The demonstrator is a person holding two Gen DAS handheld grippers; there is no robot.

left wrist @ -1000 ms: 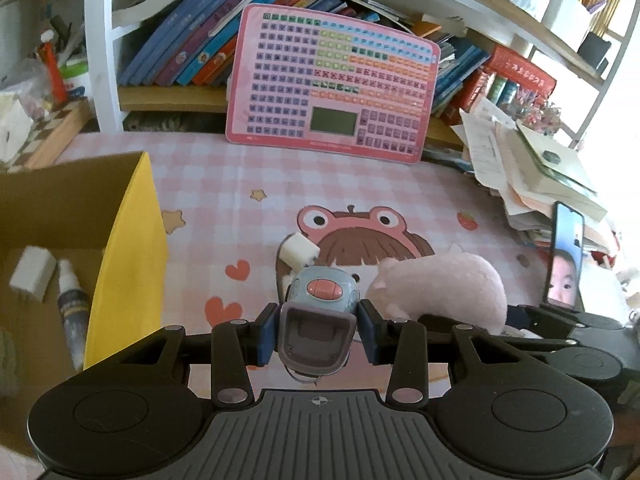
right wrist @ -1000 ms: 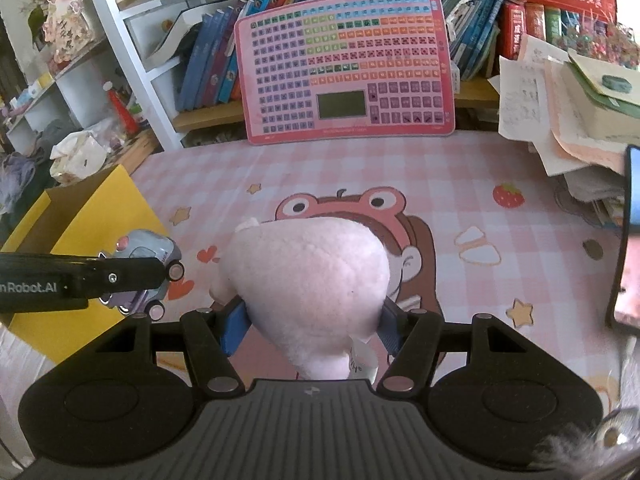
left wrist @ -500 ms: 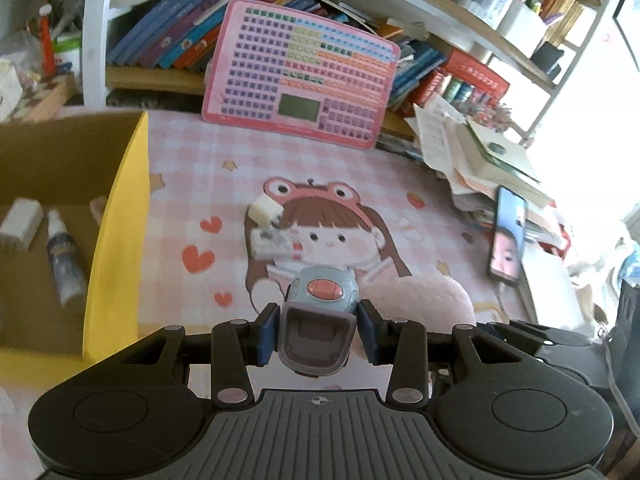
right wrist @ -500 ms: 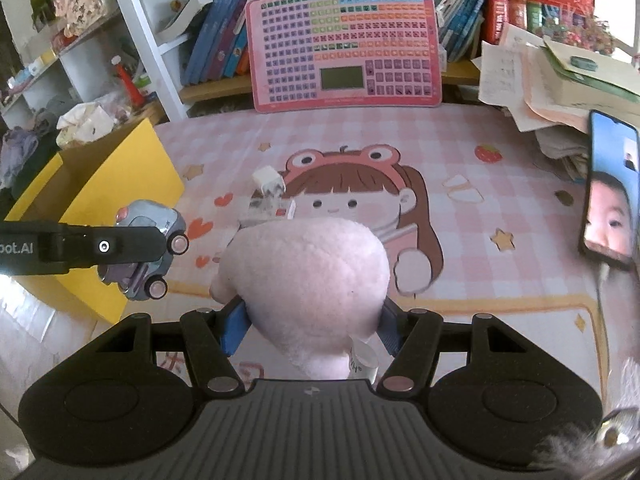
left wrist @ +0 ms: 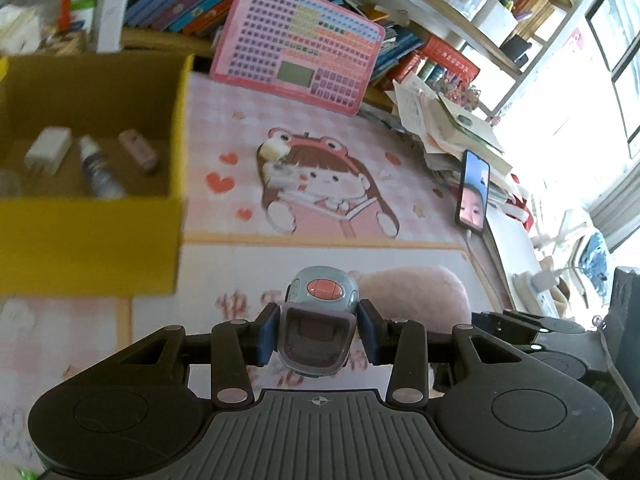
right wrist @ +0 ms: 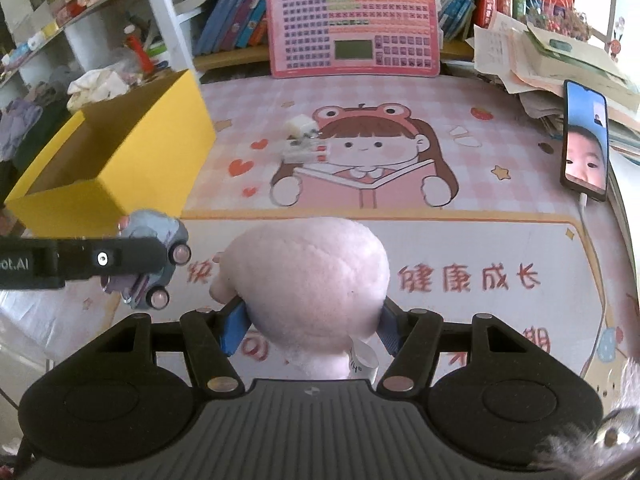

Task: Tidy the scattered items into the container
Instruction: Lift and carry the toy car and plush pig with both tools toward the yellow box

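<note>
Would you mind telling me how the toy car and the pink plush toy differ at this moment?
The toy car is hard, blue-grey plastic with wheels; the pink plush toy is soft and fuzzy. The car sits in the left hand-held gripper, the plush in the right hand-held gripper. The car fits neatly between its pads, while the bigger plush bulges past them. Both are gripped and held off the mat, outside the yellow box.
</note>
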